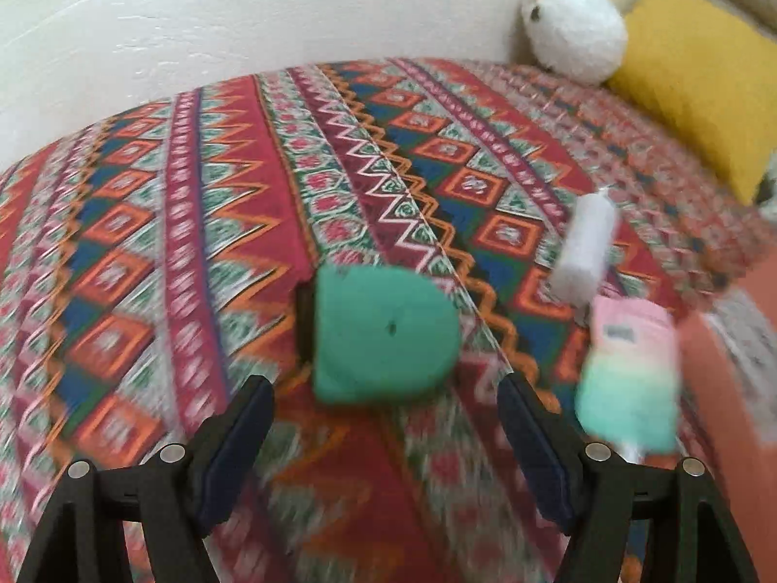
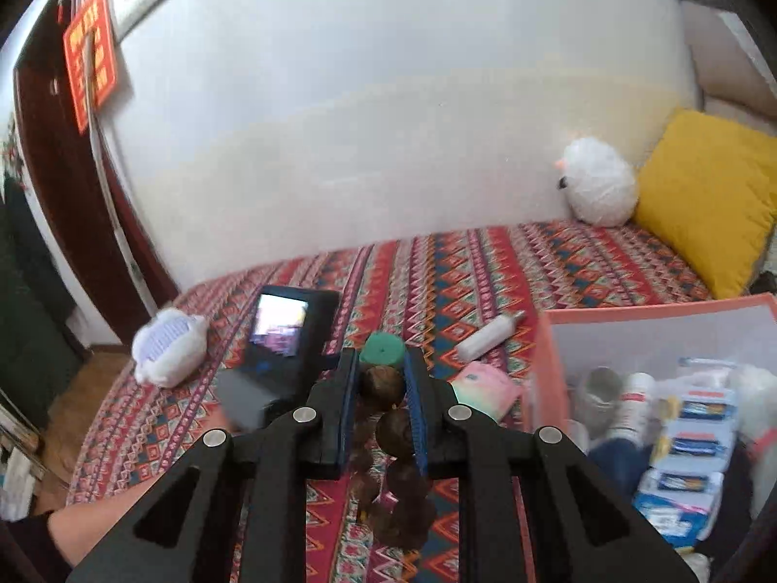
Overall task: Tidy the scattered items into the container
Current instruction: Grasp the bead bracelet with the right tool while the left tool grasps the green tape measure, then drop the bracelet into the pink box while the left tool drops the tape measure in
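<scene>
My left gripper (image 1: 383, 386) is open just above the patterned bedspread, with a green roll (image 1: 383, 335) lying right ahead of its fingertips. To the right of the roll are a white tube (image 1: 585, 248) and a pink-and-green packet (image 1: 629, 374). My right gripper (image 2: 382, 388) is shut on a string of brown beads (image 2: 381, 386), which hangs below the fingers. Beyond it I see the green roll (image 2: 383, 350), the white tube (image 2: 490, 335) and the packet (image 2: 485, 388). The orange container (image 2: 548, 354) stands to the right and holds several bottles and packs.
A white plush toy (image 2: 599, 182) and a yellow pillow (image 2: 704, 199) sit at the head of the bed by the wall. A white fluffy item (image 2: 167, 347) lies near the bed's left edge. The left gripper's camera unit (image 2: 286, 335) and a forearm (image 2: 107, 515) are at left.
</scene>
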`<state>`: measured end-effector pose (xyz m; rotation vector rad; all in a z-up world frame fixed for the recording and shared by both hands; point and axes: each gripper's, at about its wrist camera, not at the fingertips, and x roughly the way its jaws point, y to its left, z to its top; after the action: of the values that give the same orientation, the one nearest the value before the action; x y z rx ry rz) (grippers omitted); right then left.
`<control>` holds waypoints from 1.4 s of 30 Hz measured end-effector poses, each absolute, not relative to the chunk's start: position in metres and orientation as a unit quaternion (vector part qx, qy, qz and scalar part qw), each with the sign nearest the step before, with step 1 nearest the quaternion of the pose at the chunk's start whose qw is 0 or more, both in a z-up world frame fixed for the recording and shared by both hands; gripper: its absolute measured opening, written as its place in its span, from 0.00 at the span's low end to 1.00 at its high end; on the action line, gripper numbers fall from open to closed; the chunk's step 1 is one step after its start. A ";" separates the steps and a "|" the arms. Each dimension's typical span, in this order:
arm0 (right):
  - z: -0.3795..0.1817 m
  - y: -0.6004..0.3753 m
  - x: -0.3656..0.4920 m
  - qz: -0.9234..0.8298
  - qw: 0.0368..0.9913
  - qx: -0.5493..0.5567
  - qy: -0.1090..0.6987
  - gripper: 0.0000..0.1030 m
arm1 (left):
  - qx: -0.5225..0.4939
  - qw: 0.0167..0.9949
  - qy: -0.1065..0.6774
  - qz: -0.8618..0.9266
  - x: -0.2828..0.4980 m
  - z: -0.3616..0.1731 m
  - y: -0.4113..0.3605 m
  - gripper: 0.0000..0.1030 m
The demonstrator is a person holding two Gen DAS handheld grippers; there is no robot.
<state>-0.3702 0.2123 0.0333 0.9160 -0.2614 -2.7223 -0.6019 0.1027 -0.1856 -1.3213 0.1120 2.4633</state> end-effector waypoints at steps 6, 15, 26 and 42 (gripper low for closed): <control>0.039 0.237 -0.371 -0.941 0.116 0.304 -0.096 0.20 | -0.444 0.148 0.052 0.882 -0.610 -0.188 0.114 0.57; 0.073 0.233 -0.340 -0.948 0.142 0.266 -0.106 0.20 | -0.391 0.152 -0.027 0.907 -0.496 -0.113 0.067 0.57; 0.138 0.191 -0.256 -0.962 0.195 0.175 -0.079 0.20 | -0.274 0.181 -0.060 0.943 -0.365 0.025 0.036 0.57; 0.197 0.305 -0.148 -0.991 0.053 0.059 -0.105 0.20 | -0.258 0.323 -0.003 0.910 -0.311 0.072 0.173 0.57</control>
<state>-0.1483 0.3050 0.1972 0.1805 -0.3200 -3.0124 -0.3105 0.1730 0.0723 -0.6783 -0.0070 2.3898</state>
